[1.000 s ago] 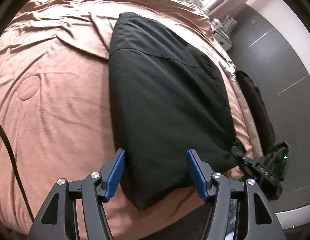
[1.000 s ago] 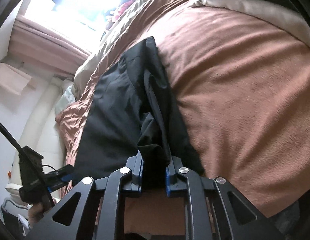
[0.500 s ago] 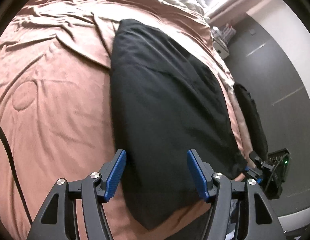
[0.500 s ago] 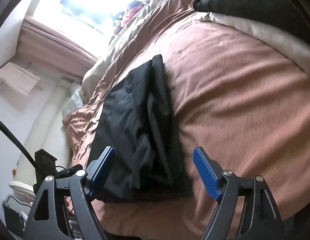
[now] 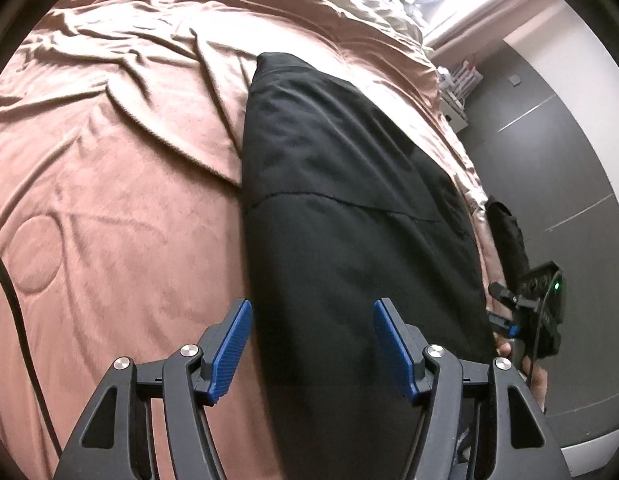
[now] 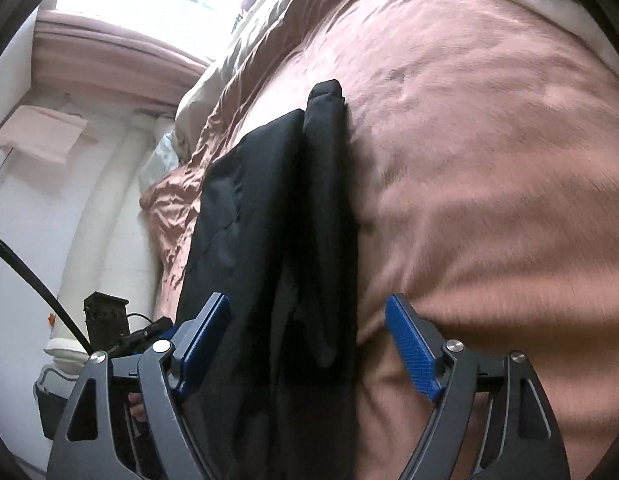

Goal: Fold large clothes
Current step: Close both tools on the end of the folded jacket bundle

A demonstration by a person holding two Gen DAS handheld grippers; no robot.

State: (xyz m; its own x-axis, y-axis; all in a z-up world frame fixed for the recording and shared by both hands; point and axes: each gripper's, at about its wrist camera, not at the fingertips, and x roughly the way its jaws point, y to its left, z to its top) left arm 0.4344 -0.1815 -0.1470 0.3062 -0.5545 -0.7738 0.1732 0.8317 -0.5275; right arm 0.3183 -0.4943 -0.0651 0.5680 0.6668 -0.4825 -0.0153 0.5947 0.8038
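A black garment (image 5: 341, 216) lies folded lengthwise in a long strip on a brown-pink bedspread (image 5: 109, 184). My left gripper (image 5: 312, 346) is open and empty, its blue pads on either side of the garment's near end, just above it. In the right wrist view the same garment (image 6: 277, 232) runs away from me, with a narrower folded layer along its right edge. My right gripper (image 6: 307, 346) is open and empty over the near end. The right gripper also shows at the right edge of the left wrist view (image 5: 525, 308).
The bedspread (image 6: 489, 168) is wrinkled toward the far end, where lighter bedding is bunched. A dark floor and a second dark garment (image 5: 507, 232) lie off the bed's right edge. A black cable (image 5: 13, 312) hangs at the left. A white wall and curtain (image 6: 89, 64) are on the other side.
My right gripper was shut on the garment's near edge a second ago; it has opened and let the cloth drop flat. My left gripper stayed open and drifted slightly over the garment.
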